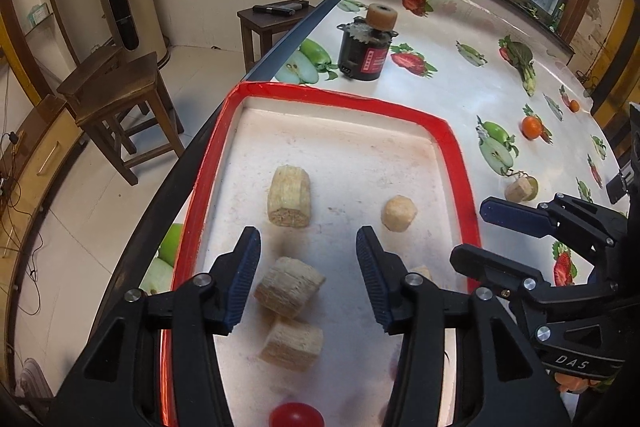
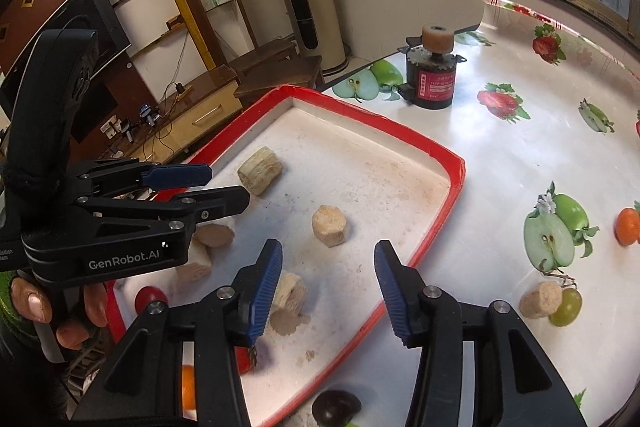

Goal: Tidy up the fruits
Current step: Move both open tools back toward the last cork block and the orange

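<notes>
A white tray with a red rim [image 1: 452, 147] [image 2: 452, 163] lies on the table. Several beige corn-cob chunks [image 1: 289, 196] [image 2: 329, 225] lie in it, with a red cherry tomato [image 1: 296, 415] [image 2: 150, 298] near its front. My left gripper [image 1: 308, 279] [image 2: 224, 185] is open and empty above two chunks. My right gripper [image 2: 328, 293] [image 1: 468, 235] is open and empty over the tray's near right part. On the table outside the tray lie an orange [image 1: 532, 127] [image 2: 628, 225], a green grape [image 2: 566, 306] beside another chunk [image 2: 540, 300], and a dark fruit [image 2: 335, 407].
A black motor with a beige roller on top [image 1: 363, 45] [image 2: 434, 71] stands behind the tray. The table has a fruit-print cloth [image 1: 460, 87]. Wooden stools [image 1: 120, 99] stand on the floor at the left, beyond the table edge. A small orange [image 1: 574, 105] lies far right.
</notes>
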The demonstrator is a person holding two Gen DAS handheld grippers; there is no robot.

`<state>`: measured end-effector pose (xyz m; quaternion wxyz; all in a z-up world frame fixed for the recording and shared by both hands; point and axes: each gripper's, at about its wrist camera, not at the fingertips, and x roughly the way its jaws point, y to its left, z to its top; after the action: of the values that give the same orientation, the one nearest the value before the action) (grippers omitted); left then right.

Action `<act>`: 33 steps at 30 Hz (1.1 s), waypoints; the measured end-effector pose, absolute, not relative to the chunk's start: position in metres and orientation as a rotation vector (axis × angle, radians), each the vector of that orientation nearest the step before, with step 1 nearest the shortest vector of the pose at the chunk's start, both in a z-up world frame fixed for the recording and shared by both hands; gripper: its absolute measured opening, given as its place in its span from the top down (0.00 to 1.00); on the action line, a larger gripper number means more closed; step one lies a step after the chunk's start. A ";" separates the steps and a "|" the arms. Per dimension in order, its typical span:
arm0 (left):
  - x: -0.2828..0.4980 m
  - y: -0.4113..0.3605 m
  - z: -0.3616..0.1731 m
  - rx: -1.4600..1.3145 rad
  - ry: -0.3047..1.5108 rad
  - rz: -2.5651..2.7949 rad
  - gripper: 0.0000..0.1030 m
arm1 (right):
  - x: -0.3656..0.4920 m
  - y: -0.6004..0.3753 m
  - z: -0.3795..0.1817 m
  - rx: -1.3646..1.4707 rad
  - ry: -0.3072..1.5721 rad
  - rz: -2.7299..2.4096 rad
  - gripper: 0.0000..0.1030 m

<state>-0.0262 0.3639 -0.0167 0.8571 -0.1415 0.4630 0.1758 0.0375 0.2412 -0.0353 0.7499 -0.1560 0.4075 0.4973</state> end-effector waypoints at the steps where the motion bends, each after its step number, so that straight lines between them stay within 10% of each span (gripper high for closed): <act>1: -0.028 0.361 -0.015 -0.297 0.970 0.367 0.53 | 0.036 0.237 -0.033 -0.340 0.885 1.086 0.52; 33: -0.039 0.270 0.017 -0.191 0.895 0.306 0.53 | 0.041 0.108 -0.015 -0.270 0.852 0.960 0.51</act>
<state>-0.0390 0.2700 0.0167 0.8859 -0.0919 0.4302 0.1471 0.0409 0.1076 -0.0147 0.7926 -0.1255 0.3959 0.4464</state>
